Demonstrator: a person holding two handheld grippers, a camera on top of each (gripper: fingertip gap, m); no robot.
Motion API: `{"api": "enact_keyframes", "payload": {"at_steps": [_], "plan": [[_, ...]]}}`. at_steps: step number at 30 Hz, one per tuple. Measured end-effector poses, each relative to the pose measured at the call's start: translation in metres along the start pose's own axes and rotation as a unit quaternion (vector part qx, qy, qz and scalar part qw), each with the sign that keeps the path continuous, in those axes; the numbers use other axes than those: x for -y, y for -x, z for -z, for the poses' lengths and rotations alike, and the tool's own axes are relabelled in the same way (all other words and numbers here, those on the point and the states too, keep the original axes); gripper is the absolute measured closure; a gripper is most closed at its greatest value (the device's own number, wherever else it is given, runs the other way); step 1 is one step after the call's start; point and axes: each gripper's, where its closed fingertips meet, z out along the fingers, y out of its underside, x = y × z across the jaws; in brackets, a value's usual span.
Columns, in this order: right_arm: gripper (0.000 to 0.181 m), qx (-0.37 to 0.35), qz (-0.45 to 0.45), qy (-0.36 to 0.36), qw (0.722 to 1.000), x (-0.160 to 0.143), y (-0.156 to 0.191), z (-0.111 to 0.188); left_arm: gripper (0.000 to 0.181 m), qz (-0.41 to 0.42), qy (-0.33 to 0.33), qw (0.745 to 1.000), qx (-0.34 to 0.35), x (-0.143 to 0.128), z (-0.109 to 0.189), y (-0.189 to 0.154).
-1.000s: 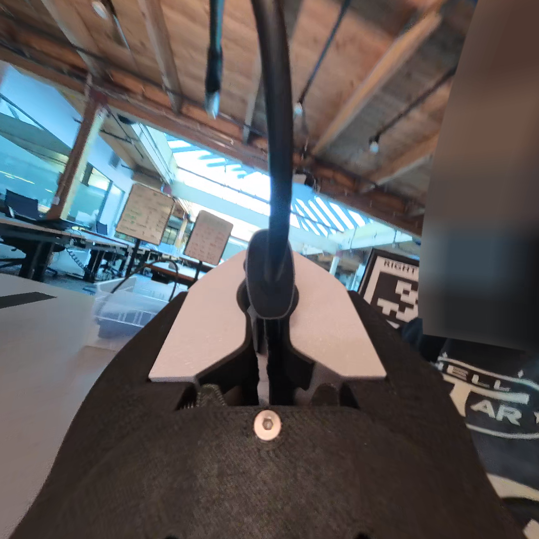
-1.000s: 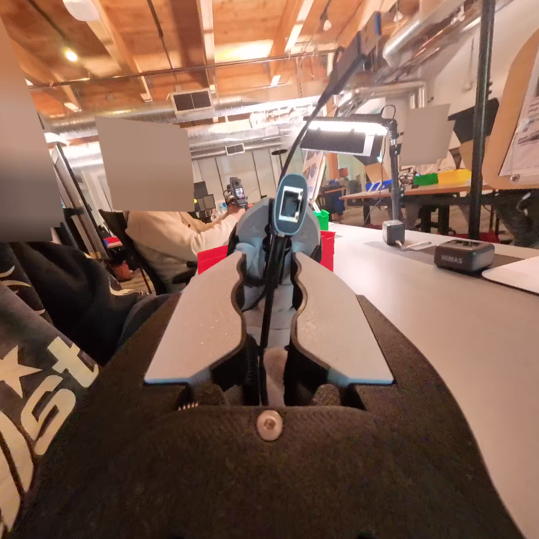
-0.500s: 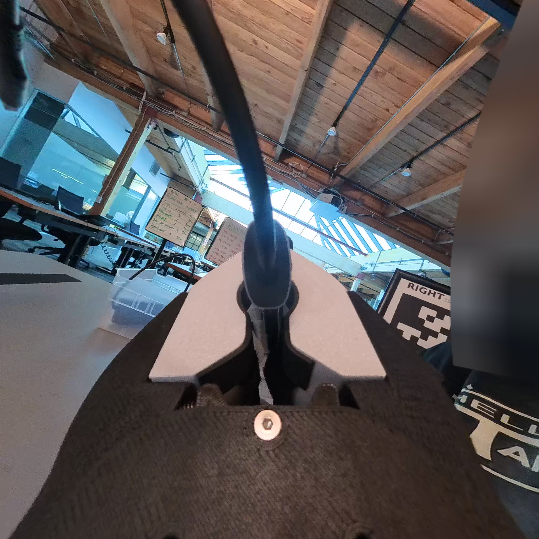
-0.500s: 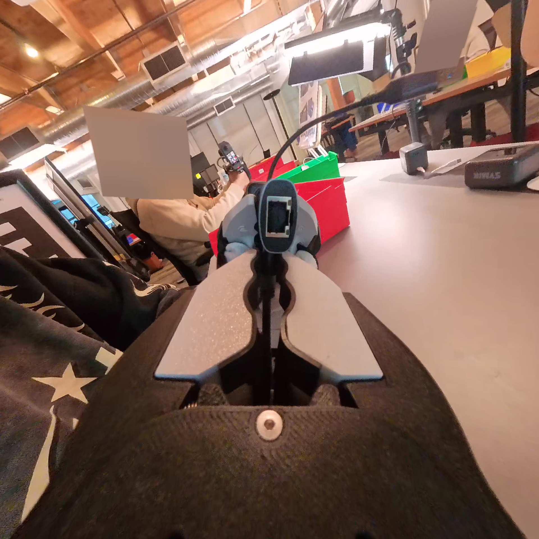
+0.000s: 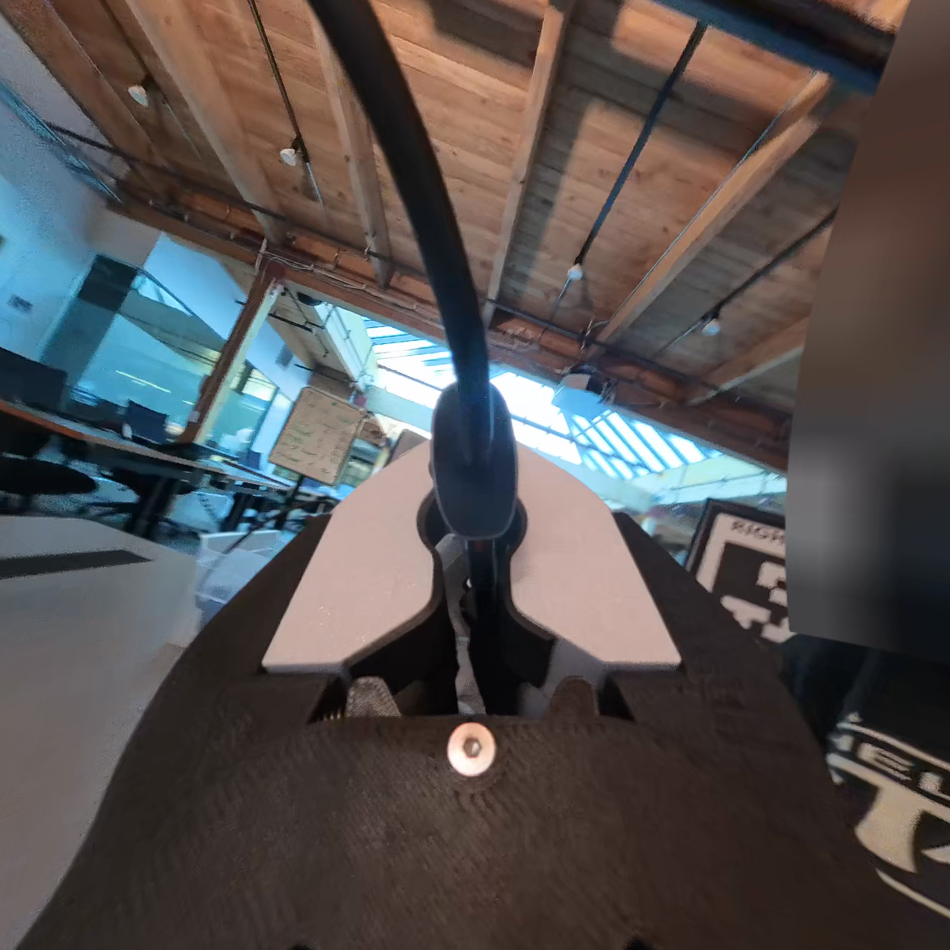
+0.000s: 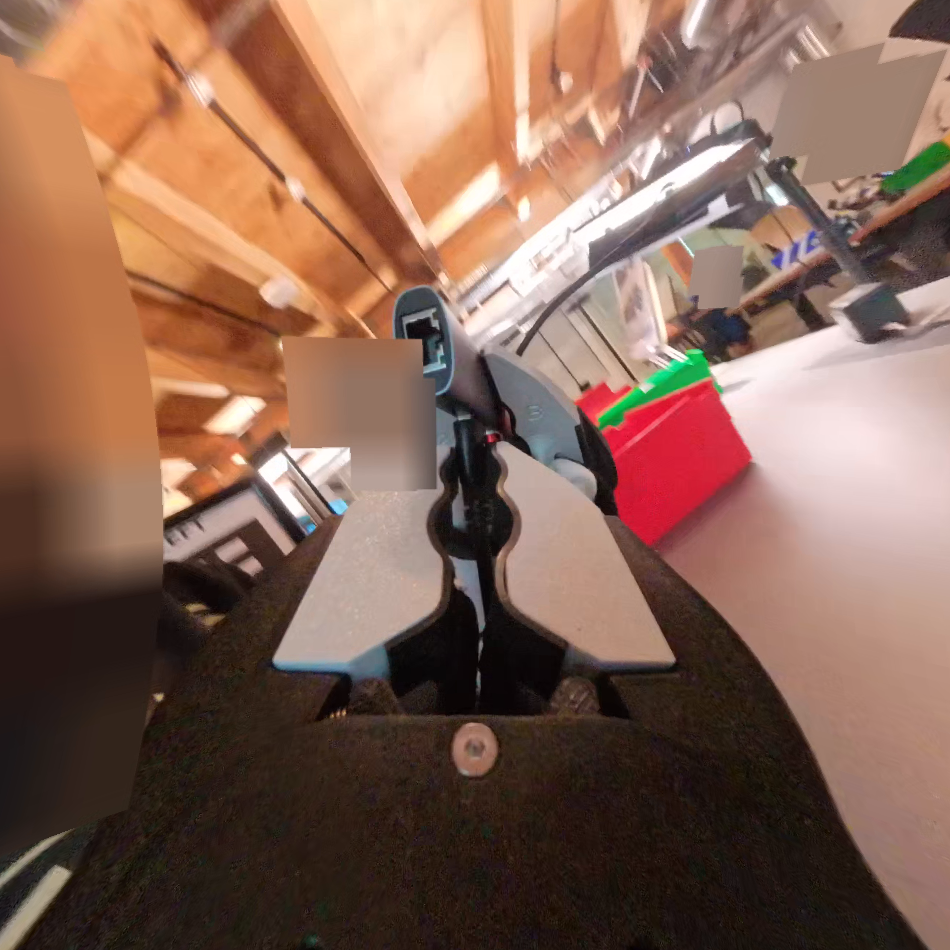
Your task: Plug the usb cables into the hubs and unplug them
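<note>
In the left wrist view my left gripper point(image 5: 473, 496) is shut on the dark oval end of the hub point(image 5: 473, 462). The hub's thick black cable point(image 5: 411, 180) arches up and left out of frame. In the right wrist view the same grey hub point(image 6: 426, 349) points its square port at the camera and leans left, with the left gripper's grey fingers point(image 6: 534, 411) behind it. My right gripper point(image 6: 473, 488) is shut on a thin black usb cable plug point(image 6: 465, 452) that meets the hub's underside. I cannot tell how deep the plug sits.
A white table point(image 6: 822, 514) lies to the right with a red bin point(image 6: 678, 462) and a green bin point(image 6: 663, 385) on it. In the left view the table point(image 5: 77, 642) carries a clear plastic bin point(image 5: 231, 560). A person's dark printed shirt point(image 5: 899, 771) is close on the right.
Both grippers have kept their grips and tilted upward, so more ceiling shows. In the right view the hub has swung up and leans left, and the picture is motion-blurred.
</note>
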Motion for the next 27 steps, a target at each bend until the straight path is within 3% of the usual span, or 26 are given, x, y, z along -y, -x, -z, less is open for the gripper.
{"api": "enact_keyframes", "payload": {"at_steps": [7, 10, 13, 15, 17, 19, 20, 21, 23, 27], "plan": [[0.172, -0.042, 0.111, -0.046, 0.992, 0.018, 0.002, 0.009, 0.164, 0.042, 0.023, 0.998, -0.034, -0.009, 0.004, 0.001], [0.172, -0.095, 0.181, -0.112, 0.972, 0.052, -0.003, 0.032, 0.157, 0.033, 0.031, 0.997, 0.056, -0.004, 0.017, 0.034], [0.172, -0.230, 0.347, -0.113, 0.902, 0.077, -0.012, 0.054, 0.152, -0.113, 0.024, 0.975, 0.189, 0.025, 0.036, 0.063], [0.172, -0.315, 0.471, -0.051, 0.822, 0.079, -0.019, 0.056, 0.142, -0.277, 0.040, 0.937, 0.208, 0.042, 0.033, 0.052], [0.172, -0.360, 0.566, 0.026, 0.741, 0.069, -0.027, 0.048, 0.130, -0.444, 0.103, 0.871, 0.184, 0.033, 0.019, 0.037], [0.172, -0.365, 0.614, 0.077, 0.695, 0.052, -0.031, 0.037, 0.126, -0.557, 0.179, 0.797, 0.151, 0.010, 0.010, 0.032], [0.172, -0.362, 0.626, 0.097, 0.684, 0.043, -0.033, 0.032, 0.126, -0.588, 0.194, 0.772, 0.144, 0.002, 0.008, 0.032], [0.172, -0.357, 0.638, 0.113, 0.673, 0.036, -0.033, 0.027, 0.127, -0.601, 0.202, 0.764, 0.122, -0.006, 0.007, 0.028], [0.172, -0.357, 0.661, 0.134, 0.646, 0.029, -0.034, 0.023, 0.133, -0.591, 0.205, 0.776, 0.078, -0.017, 0.006, 0.019], [0.172, -0.356, 0.693, 0.170, 0.604, 0.017, -0.038, 0.019, 0.132, -0.560, 0.215, 0.795, 0.092, -0.016, 0.007, 0.022]]}}
